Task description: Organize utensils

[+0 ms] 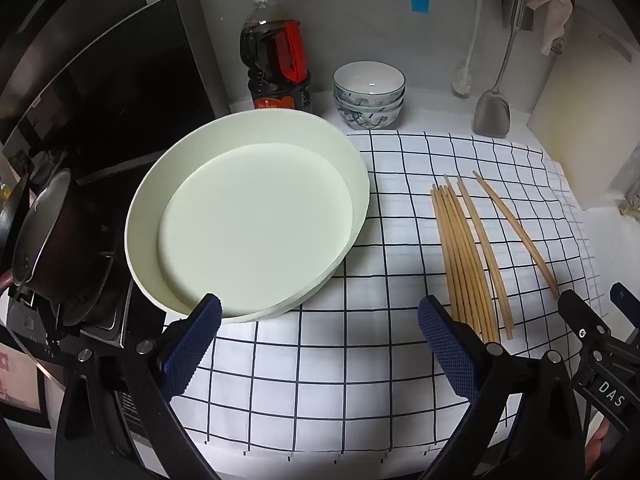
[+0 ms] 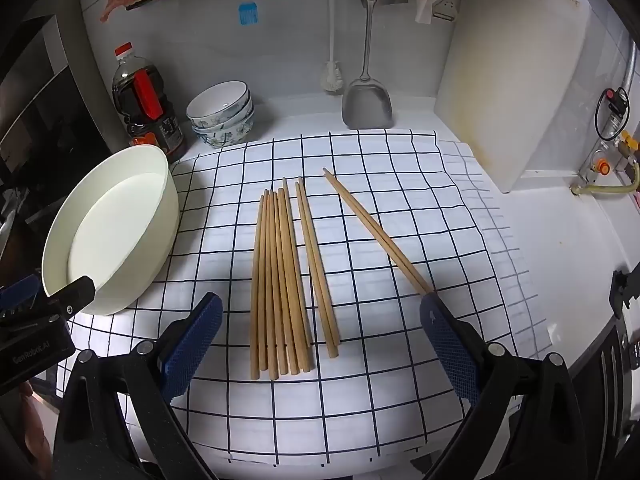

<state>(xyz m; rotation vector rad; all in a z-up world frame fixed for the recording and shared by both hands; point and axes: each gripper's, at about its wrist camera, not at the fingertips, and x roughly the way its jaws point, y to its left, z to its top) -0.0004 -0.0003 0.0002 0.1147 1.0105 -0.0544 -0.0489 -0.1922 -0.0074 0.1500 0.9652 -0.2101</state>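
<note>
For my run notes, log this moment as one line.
left gripper: open, empty | right gripper: open, empty | chopsticks: on checked cloth | white basin: empty

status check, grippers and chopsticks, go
Left gripper open, empty. Right gripper open, empty. Chopsticks loose on checked cloth; basin empty. Nothing in the way.

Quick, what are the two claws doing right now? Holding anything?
Left claw: open, holding nothing, above the checked cloth.
Right claw: open, holding nothing, chopsticks lie below it.

White cloth (image 2: 360, 248) gridded navy; tan chopsticks (image 2: 280, 280); cream basin (image 1: 248, 216).
</note>
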